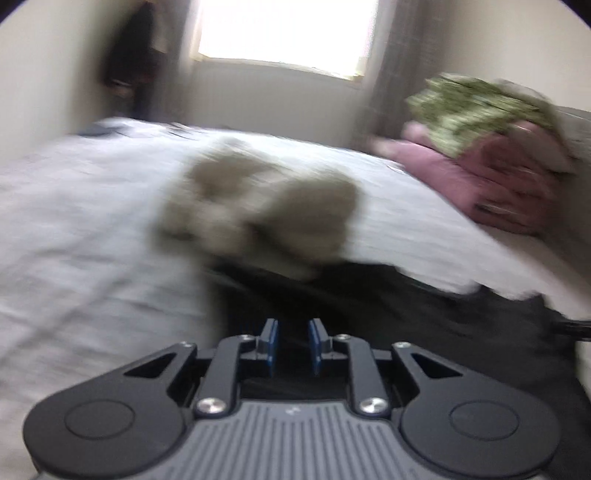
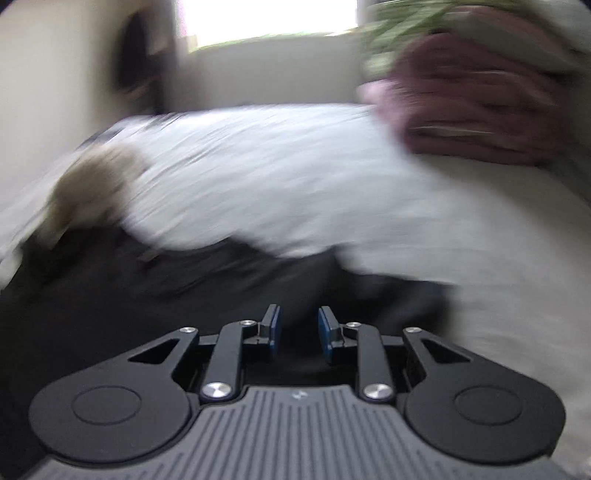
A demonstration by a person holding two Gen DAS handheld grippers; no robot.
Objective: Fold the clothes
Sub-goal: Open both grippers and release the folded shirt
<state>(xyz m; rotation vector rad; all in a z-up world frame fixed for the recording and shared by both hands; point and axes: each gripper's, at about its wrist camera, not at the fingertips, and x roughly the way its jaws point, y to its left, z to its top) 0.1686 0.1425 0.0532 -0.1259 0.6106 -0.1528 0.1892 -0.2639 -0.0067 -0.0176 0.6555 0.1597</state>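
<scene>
Both views are motion-blurred. A black garment (image 1: 388, 295) lies on the near part of the bed, right under and ahead of my left gripper (image 1: 293, 325). The blue pads of that gripper stand a little apart with nothing between them. In the right wrist view the same black garment (image 2: 184, 280) spreads below my right gripper (image 2: 299, 312), which is also slightly open and holds nothing. A crumpled beige garment (image 1: 258, 206) sits on the bed just beyond the black one, and the beige garment (image 2: 92, 184) appears at the left edge of the right wrist view.
The bed has a pale grey cover (image 1: 92, 221). A stack of pink and maroon folded clothes (image 1: 498, 177) topped by a green patterned piece (image 1: 472, 107) stands at the right. A bright window (image 1: 284, 33) and dark hanging clothes (image 1: 133, 62) are behind.
</scene>
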